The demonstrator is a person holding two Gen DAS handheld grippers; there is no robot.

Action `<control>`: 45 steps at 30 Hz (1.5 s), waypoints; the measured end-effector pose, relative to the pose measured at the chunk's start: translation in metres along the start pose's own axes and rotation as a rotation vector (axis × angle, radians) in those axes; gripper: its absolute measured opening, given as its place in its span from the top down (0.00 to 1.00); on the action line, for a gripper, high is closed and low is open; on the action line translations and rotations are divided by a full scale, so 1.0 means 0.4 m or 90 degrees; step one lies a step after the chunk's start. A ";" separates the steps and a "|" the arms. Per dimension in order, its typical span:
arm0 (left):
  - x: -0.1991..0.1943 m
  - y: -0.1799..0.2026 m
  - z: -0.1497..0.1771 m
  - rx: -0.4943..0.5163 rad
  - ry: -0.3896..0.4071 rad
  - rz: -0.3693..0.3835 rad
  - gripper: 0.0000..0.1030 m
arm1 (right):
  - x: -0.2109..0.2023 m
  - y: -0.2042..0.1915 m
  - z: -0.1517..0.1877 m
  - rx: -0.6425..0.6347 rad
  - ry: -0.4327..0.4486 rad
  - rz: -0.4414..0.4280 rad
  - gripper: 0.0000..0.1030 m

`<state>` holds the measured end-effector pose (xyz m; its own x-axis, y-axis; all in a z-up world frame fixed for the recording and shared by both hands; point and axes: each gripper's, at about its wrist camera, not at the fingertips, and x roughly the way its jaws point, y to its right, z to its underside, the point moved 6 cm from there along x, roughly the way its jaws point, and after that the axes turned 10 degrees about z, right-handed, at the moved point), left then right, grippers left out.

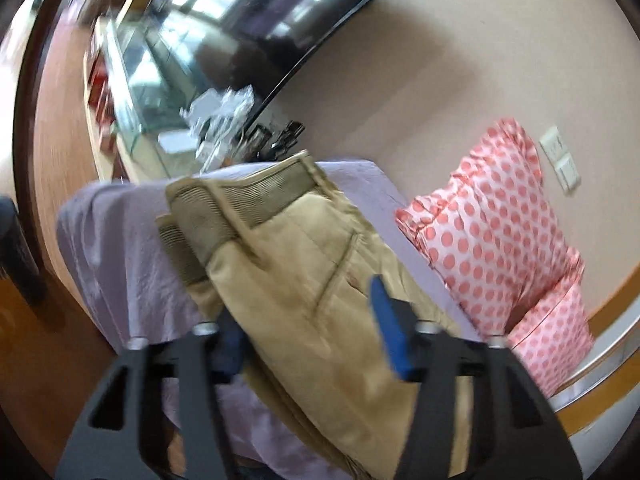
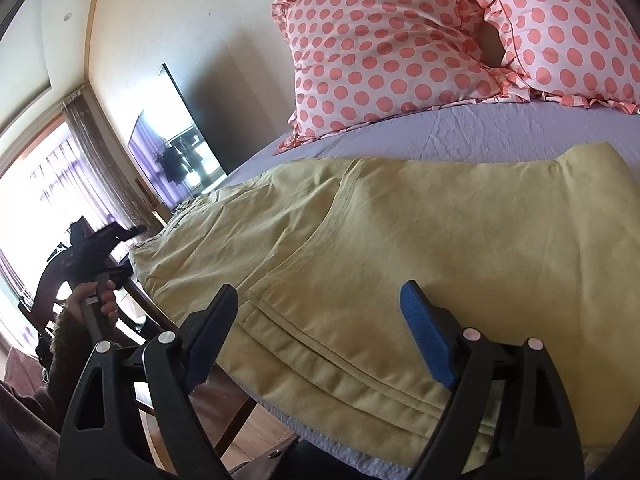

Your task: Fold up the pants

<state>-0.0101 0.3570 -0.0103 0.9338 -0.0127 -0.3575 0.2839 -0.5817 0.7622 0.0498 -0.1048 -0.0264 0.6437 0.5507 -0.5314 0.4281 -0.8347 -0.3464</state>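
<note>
The khaki pants [image 2: 400, 248] lay on the bed [image 2: 460, 132], already folded lengthwise with one leg upon the other, their layered edges near the bed's side. The waistband [image 1: 248, 200] pointed to the foot end. I judge that the crosswise folds were not yet done. The left tongs [image 1: 308, 328] stood open, with the pants between the fingers, not pinched. The right tongs [image 2: 316, 328] were open too, above the stacked seam edge. The polka-dot pillows [image 2: 384, 52] lay well apart from the pants, so the sheet between gave free room for folding.
</note>
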 end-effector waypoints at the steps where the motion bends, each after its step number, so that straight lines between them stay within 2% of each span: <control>1: 0.013 -0.020 -0.003 -0.015 -0.007 -0.002 0.81 | 0.000 0.002 0.001 0.001 0.001 -0.002 0.17; 2: 0.027 -0.038 0.000 -0.027 -0.020 -0.014 0.88 | 0.000 0.003 0.002 0.002 0.001 -0.004 0.17; 4: 0.032 -0.049 0.002 -0.035 -0.019 -0.020 0.93 | -0.003 0.005 0.004 0.003 0.004 -0.010 0.17; 7: 0.028 -0.012 -0.005 0.012 -0.026 -0.053 0.97 | -0.013 0.010 0.004 0.002 0.010 -0.015 0.17; 9: 0.022 0.042 -0.017 0.065 -0.021 -0.069 0.97 | -0.023 0.019 0.002 0.004 0.017 -0.018 0.17; 12: 0.016 0.150 -0.036 0.135 -0.022 -0.052 0.97 | -0.035 0.038 -0.003 0.017 0.029 -0.024 0.17; 13: 0.017 0.178 -0.039 0.150 -0.026 -0.063 0.97 | -0.038 0.041 -0.005 0.020 0.030 -0.025 0.17; 16: 0.025 0.162 -0.039 0.144 -0.041 -0.106 0.97 | -0.050 0.051 -0.007 0.024 0.041 -0.030 0.17; 21: 0.023 0.159 -0.038 0.145 -0.056 -0.115 0.96 | -0.048 0.061 -0.010 0.029 0.042 -0.034 0.17; 23: 0.020 0.124 -0.039 0.130 -0.072 -0.136 0.93 | -0.049 0.060 -0.011 0.032 0.044 -0.038 0.17; 26: 0.009 0.061 -0.026 0.120 -0.075 -0.180 0.73 | -0.049 0.060 -0.010 0.032 0.046 -0.040 0.16; 28: -0.013 0.022 -0.006 0.114 -0.075 -0.206 0.55 | -0.047 0.058 -0.010 0.030 0.043 -0.036 0.16; 29: -0.025 0.012 -0.001 0.112 -0.071 -0.205 0.53 | -0.046 0.058 -0.010 0.029 0.043 -0.035 0.16; 31: -0.067 -0.006 0.018 0.100 -0.055 -0.197 0.40 | -0.041 0.056 -0.010 0.029 0.041 -0.033 0.16; 34: -0.094 -0.020 0.047 0.064 -0.056 -0.159 0.39 | -0.030 0.045 -0.009 0.024 0.034 -0.033 0.16; 38: -0.059 -0.016 0.097 0.024 -0.102 -0.089 0.39 | -0.014 0.019 -0.005 0.010 0.022 -0.038 0.16; 41: -0.021 -0.003 0.117 0.011 -0.121 -0.070 0.37 | -0.013 0.005 0.000 -0.001 0.017 -0.038 0.16; 45: -0.032 0.016 0.110 -0.027 -0.108 -0.059 0.35 | -0.019 0.008 0.004 0.001 0.018 -0.030 0.16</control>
<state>-0.0298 0.3174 -0.0246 0.8539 -0.0996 -0.5108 0.3796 -0.5523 0.7422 0.0453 -0.1118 -0.0246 0.6402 0.5895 -0.4925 0.4579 -0.8076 -0.3716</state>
